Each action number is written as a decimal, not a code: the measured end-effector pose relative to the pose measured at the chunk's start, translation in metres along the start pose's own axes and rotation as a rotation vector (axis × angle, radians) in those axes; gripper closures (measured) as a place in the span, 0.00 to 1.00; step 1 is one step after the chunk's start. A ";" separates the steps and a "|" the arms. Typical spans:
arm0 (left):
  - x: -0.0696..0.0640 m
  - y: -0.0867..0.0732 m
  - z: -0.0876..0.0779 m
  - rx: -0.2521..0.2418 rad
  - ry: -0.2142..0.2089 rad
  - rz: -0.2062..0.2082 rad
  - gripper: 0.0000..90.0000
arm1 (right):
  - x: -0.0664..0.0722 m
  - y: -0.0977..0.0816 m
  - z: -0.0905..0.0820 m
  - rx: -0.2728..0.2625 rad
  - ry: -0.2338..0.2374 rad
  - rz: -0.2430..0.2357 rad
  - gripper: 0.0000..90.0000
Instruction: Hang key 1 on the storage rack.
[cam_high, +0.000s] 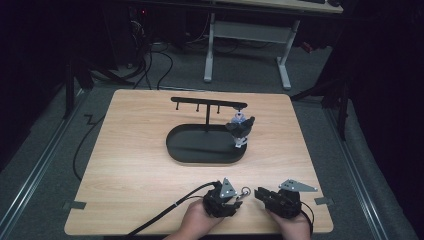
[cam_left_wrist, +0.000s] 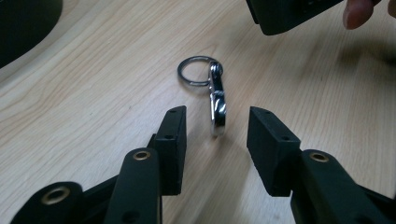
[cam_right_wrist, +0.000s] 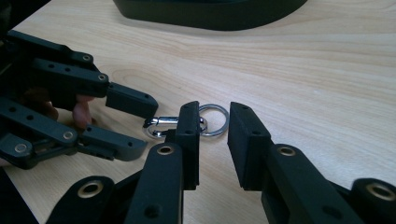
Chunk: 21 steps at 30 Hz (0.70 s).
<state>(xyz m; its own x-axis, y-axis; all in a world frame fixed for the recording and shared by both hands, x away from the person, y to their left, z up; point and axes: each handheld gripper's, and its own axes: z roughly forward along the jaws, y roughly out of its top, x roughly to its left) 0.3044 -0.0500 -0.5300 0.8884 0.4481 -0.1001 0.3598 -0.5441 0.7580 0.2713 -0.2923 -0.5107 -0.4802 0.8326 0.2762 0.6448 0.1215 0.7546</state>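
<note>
Between left gripper (cam_left_wrist: 215, 135) jaws: keyring clip (cam_left_wrist: 217, 105).

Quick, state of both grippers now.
Left gripper: open, jaws either side of the key ring clip, not pressing it.
Right gripper: open, holding nothing.

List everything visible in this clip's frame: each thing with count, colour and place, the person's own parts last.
Table: one, light wood, centre.
Hanger stand: one, black, oval tray base with a hook bar, mid-table.
Keychain on stand: one, dark with pale parts, hanging from the bar's right end.
Snap hook with ring: one, silver, lying on the table near the front edge, between the two tools.
Desk: one, white-legged, on the floor behind.
Left tool: one, black, jaws open around the snap hook.
Right tool: one, black, jaws open at the ring.
Hands: two, bottom edge.
</note>
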 end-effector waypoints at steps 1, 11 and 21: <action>0.001 -0.002 -0.004 -0.007 0.003 0.004 0.63 | 0.001 0.000 0.001 0.004 0.004 0.007 0.80; 0.043 -0.065 -0.096 -0.031 0.118 -0.040 0.61 | 0.028 0.005 0.016 0.025 -0.049 0.068 0.38; 0.064 -0.089 -0.145 -0.125 0.168 -0.097 0.59 | 0.045 0.010 0.046 0.100 -0.159 0.071 0.29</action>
<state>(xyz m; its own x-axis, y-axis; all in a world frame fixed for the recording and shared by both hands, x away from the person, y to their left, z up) 0.2882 0.1300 -0.5110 0.7879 0.6111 -0.0758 0.3935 -0.4050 0.8253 0.2836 -0.2287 -0.5185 -0.3360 0.9150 0.2233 0.7335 0.1055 0.6714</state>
